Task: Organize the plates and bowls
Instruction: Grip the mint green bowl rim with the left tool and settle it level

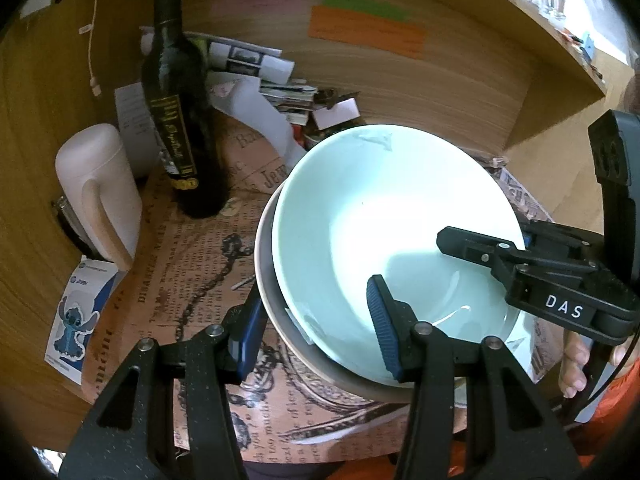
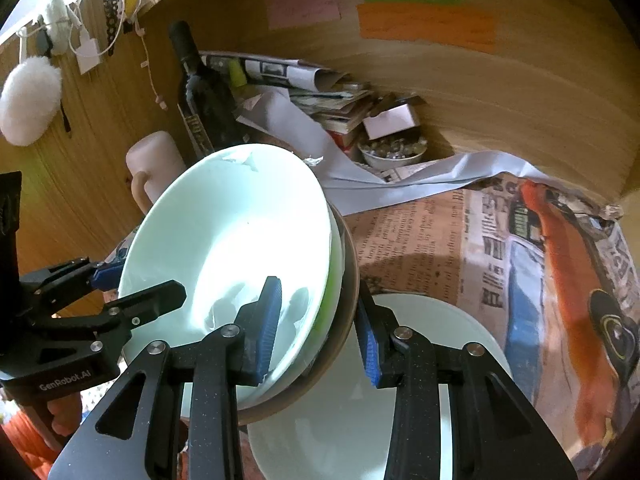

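A pale mint bowl (image 1: 384,216) is nested in a beige bowl (image 1: 272,304), and both are held tilted above the table. My left gripper (image 1: 316,328) straddles their near rim, one finger inside and one outside, with a wide gap. My right gripper (image 2: 320,332) straddles the opposite rim (image 2: 344,280) the same way; a green layer shows between the bowls. The right gripper also shows in the left wrist view (image 1: 480,248). A white plate (image 2: 452,340) lies on the table below the stack.
A dark wine bottle (image 1: 180,104) and a cream mug (image 1: 96,188) stand at the back left. Papers and books (image 2: 336,100) and a small bowl of round bits (image 2: 392,152) lie against the wooden back wall. Newspaper (image 2: 500,248) covers the table.
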Motion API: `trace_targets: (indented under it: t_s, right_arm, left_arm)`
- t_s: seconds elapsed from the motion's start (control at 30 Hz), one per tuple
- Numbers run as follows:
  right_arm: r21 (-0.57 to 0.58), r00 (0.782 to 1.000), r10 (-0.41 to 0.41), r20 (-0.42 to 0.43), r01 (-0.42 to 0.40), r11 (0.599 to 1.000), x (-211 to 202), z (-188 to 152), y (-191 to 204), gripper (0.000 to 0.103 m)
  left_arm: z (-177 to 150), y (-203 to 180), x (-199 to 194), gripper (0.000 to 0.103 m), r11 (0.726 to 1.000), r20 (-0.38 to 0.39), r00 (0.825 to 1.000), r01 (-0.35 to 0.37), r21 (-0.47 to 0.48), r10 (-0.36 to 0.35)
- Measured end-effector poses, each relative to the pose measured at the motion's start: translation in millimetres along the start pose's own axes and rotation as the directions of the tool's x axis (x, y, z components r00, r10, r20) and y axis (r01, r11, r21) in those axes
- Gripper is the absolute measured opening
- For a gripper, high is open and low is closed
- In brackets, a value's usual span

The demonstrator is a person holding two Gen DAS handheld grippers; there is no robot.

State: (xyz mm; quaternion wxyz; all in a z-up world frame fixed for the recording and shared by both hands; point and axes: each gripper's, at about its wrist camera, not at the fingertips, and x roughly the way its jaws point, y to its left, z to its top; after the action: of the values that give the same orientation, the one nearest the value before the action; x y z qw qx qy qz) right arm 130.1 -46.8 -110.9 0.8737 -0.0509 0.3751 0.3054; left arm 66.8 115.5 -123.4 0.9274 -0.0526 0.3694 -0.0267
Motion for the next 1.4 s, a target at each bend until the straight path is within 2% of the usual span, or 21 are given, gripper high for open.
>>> trace_targets:
  t_s: [0.5, 1.4]
  right_arm:
    - [0.028, 0.999, -0.041, 0.031, 0.041, 0.999, -30.0, -19.9, -24.8, 0.033]
    - [0.094, 0.996, -0.087, 0.008, 0.086, 0.992, -53.6, -59.1, -72.8, 0.033]
  left_arm:
    - [-5.0, -35.8, -6.2, 0.049, 0.998, 0.016, 1.0, 0.026, 0.063, -0.027]
    - [-25.5, -83.9, 10.4, 0.049, 0.987, -0.05, 0.996, 0.087, 0.135, -0.08]
